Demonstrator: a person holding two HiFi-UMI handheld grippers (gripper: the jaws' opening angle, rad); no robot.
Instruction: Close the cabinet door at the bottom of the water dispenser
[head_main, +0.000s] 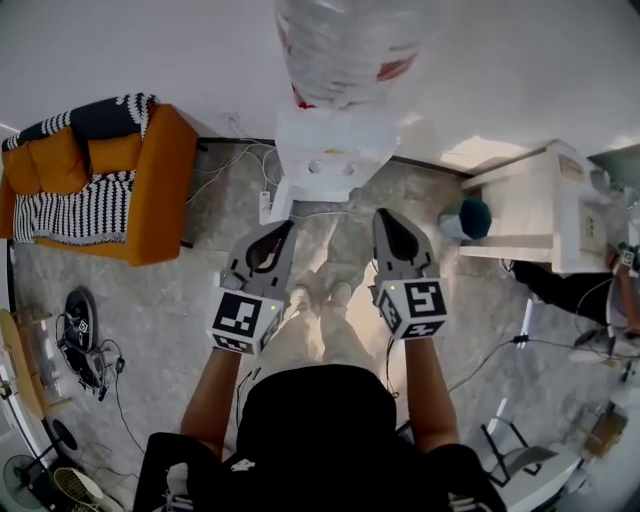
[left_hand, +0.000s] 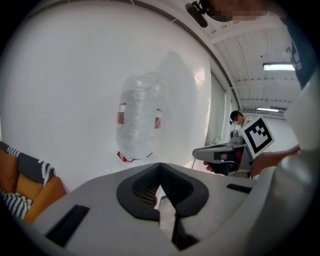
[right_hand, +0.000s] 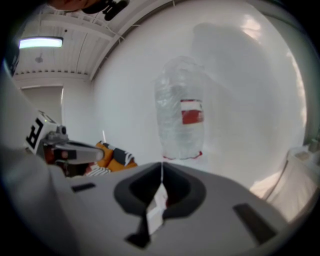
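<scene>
The white water dispenser (head_main: 335, 150) stands against the wall at the top middle of the head view, with a clear bottle (head_main: 345, 45) on top. A white panel (head_main: 281, 197) juts out at its lower left toward the floor; it looks like the cabinet door, standing open. My left gripper (head_main: 279, 229) and right gripper (head_main: 386, 216) hang side by side in front of the dispenser, both shut and empty, touching nothing. The left gripper view looks past my left gripper (left_hand: 160, 170) at the bottle (left_hand: 137, 120). The right gripper view shows my right gripper (right_hand: 161, 172) below the bottle (right_hand: 181, 117).
An orange sofa (head_main: 100, 180) with a striped blanket stands to the left. A white table (head_main: 535, 210) with a teal object (head_main: 470, 218) is on the right. Cables and a power strip (head_main: 264, 207) lie on the floor by the dispenser. My feet (head_main: 325, 290) are between the grippers.
</scene>
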